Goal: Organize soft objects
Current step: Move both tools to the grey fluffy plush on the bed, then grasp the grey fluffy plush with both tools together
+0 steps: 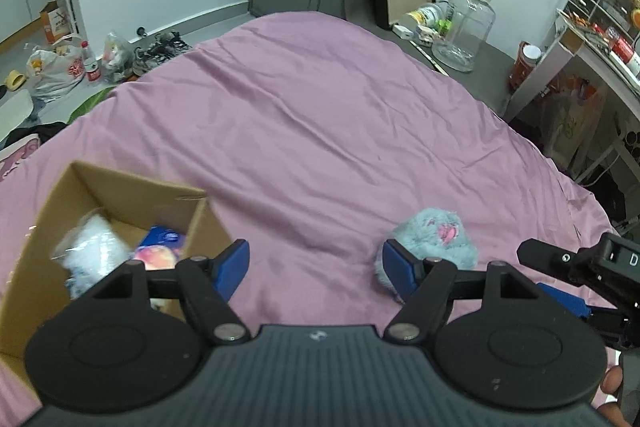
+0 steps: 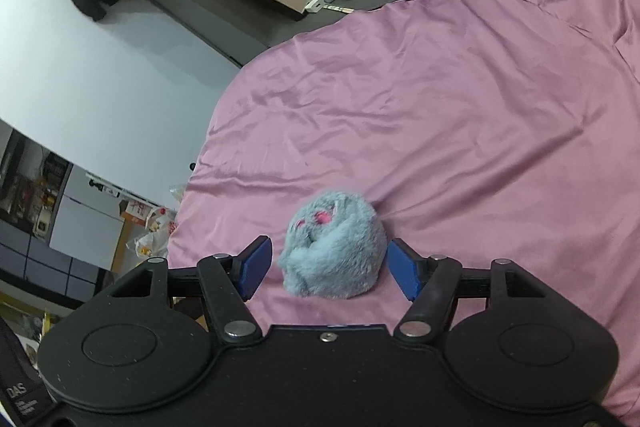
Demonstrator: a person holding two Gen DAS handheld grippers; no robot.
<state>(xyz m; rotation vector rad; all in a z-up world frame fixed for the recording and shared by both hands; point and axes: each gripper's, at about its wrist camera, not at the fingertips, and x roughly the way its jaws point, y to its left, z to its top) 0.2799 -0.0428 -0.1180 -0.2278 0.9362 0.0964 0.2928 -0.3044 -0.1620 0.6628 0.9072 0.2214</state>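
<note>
A fluffy grey-blue plush ball (image 2: 334, 247) with pink marks lies on the pink bed sheet (image 2: 460, 115). My right gripper (image 2: 328, 269) is open, its blue fingers on either side of the plush, not touching it. In the left wrist view the plush (image 1: 436, 245) sits just beyond the right finger. My left gripper (image 1: 316, 267) is open and empty above the sheet. A cardboard box (image 1: 120, 187) at the left holds several soft items, among them a white fluffy one (image 1: 94, 247) and a pink-orange one (image 1: 156, 257). The right gripper's body (image 1: 592, 267) shows at the right edge.
The bed sheet (image 1: 320, 127) fills the middle. Beyond it, a dark table carries a clear plastic jar (image 1: 468, 27) and small clutter. Shelves with clutter stand at the right (image 1: 600, 7). Bags and bottles (image 1: 72, 63) lie on the floor at the left.
</note>
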